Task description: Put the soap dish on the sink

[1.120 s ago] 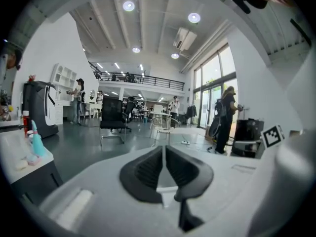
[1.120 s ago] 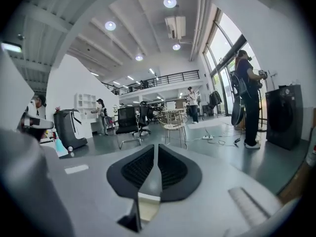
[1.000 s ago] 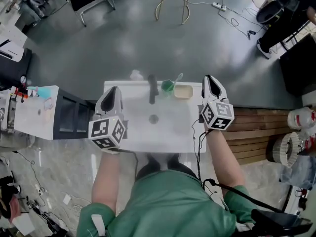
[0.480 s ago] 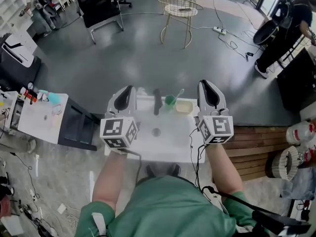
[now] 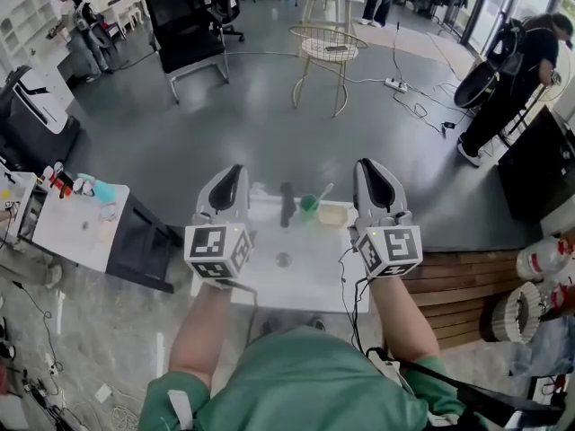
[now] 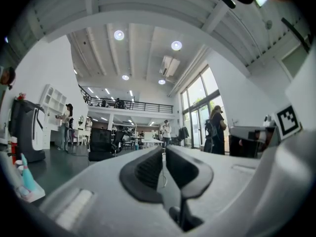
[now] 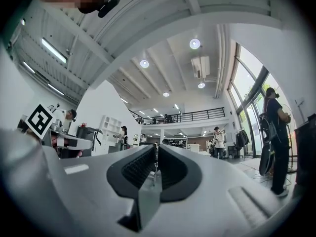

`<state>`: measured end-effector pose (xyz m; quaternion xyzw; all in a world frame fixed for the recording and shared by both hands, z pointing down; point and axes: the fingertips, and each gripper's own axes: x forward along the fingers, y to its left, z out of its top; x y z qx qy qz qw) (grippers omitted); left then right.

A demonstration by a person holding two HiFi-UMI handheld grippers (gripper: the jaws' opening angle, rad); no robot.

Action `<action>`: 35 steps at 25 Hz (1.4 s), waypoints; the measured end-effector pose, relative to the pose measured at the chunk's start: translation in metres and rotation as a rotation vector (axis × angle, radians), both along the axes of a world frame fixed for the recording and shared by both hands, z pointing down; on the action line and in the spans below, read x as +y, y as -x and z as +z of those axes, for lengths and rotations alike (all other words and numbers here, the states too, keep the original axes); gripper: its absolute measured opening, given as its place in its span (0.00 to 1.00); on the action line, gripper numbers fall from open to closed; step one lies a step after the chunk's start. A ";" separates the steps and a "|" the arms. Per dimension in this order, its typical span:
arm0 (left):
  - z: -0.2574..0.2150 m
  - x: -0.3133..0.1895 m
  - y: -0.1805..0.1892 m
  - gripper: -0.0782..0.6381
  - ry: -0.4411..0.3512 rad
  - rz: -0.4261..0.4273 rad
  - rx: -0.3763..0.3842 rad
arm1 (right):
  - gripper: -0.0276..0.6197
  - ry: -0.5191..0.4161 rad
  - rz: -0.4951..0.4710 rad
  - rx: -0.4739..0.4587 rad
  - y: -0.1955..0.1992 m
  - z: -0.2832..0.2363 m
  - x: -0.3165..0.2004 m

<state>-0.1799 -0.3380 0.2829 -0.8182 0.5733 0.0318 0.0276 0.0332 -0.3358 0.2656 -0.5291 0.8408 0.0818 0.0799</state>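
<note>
The cream soap dish [image 5: 332, 215] rests on the back right corner of the white sink [image 5: 310, 272], beside a green cup [image 5: 309, 206] with a toothbrush and the dark faucet [image 5: 287, 203]. My left gripper [image 5: 231, 176] is held above the sink's left side, shut and empty. My right gripper [image 5: 369, 171] hovers over the sink's right edge just right of the dish, also shut with nothing in it. In the left gripper view my left gripper [image 6: 164, 156] points out at the room, and in the right gripper view my right gripper [image 7: 155, 154] does too; neither view shows the sink.
A white side cabinet [image 5: 72, 227] with bottles stands left of the sink. A wooden bench [image 5: 458, 285] lies at the right. Beyond are a black chair [image 5: 184, 16], a wire table [image 5: 328, 48] and a person [image 5: 517, 70] at the far right.
Both grippers have risen and tilted up to point outward. The left one has shifted right, toward the sink. The head view now takes in more of the room.
</note>
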 end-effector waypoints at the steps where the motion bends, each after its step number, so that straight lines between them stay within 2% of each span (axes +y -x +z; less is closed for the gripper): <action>1: -0.002 0.001 0.000 0.13 -0.005 -0.001 0.001 | 0.08 -0.003 -0.003 -0.003 0.000 -0.002 0.001; 11: -0.015 0.006 -0.008 0.13 -0.039 0.002 0.004 | 0.08 -0.010 -0.011 -0.030 -0.002 -0.007 0.008; 18: -0.011 0.007 -0.012 0.13 -0.021 0.007 0.008 | 0.08 0.010 0.000 -0.049 -0.012 -0.003 0.009; 35: -0.001 -0.006 0.001 0.13 -0.006 -0.009 0.013 | 0.08 0.020 -0.007 -0.043 0.001 0.005 -0.007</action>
